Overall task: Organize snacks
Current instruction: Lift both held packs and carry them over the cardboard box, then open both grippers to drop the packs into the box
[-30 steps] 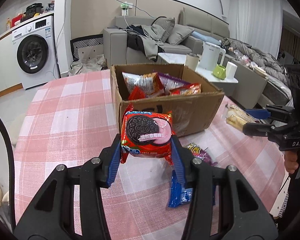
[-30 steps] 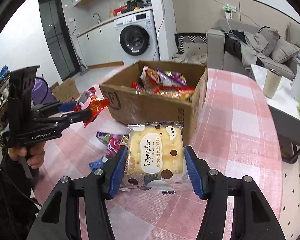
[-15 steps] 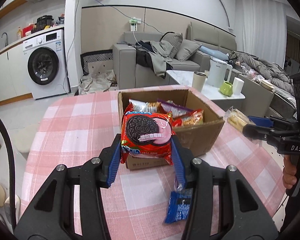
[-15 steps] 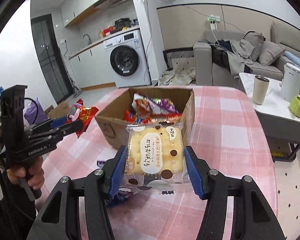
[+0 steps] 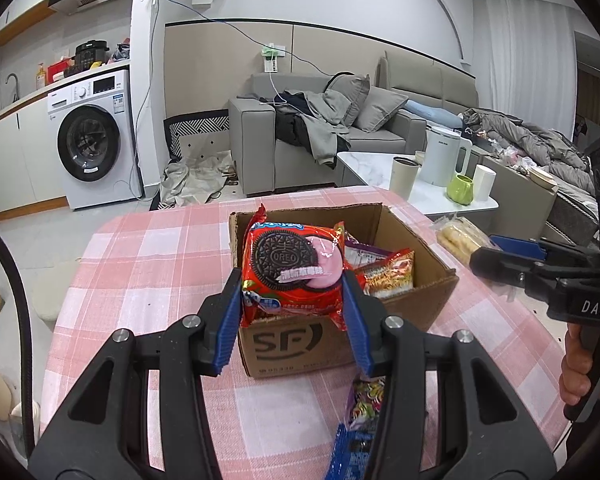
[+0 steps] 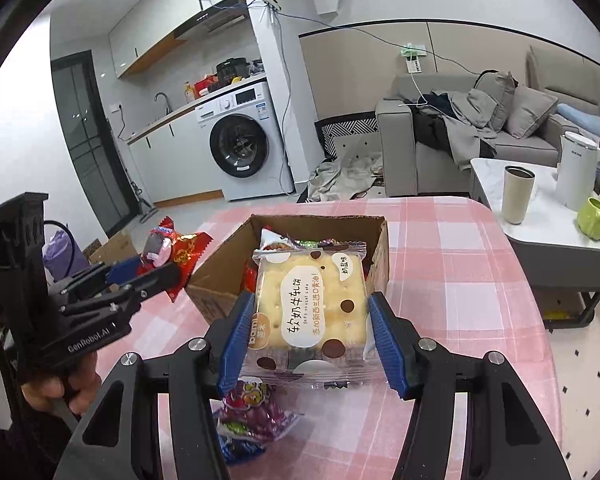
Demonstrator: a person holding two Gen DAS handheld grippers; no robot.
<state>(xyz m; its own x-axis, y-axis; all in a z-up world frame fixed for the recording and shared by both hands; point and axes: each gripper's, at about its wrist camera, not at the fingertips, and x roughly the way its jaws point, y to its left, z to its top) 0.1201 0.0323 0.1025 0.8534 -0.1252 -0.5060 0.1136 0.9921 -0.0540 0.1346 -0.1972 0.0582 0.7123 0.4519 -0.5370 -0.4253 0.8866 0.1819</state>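
Left tongs (image 5: 292, 312) clenched on a red Oreo pack (image 5: 294, 270), held up in the air over the near wall of the open cardboard box (image 5: 416, 300). Right tongs (image 6: 308, 340) clenched on a clear-wrapped nougat cracker pack (image 6: 312, 312) — likewise aloft, in front of the box. Box on the pink checked counter (image 5: 148, 256), partly filled with snack bags. Near counter edge — a purple candy bag (image 6: 252, 408) and a blue packet (image 5: 350, 454), lying loose, just beside each other.
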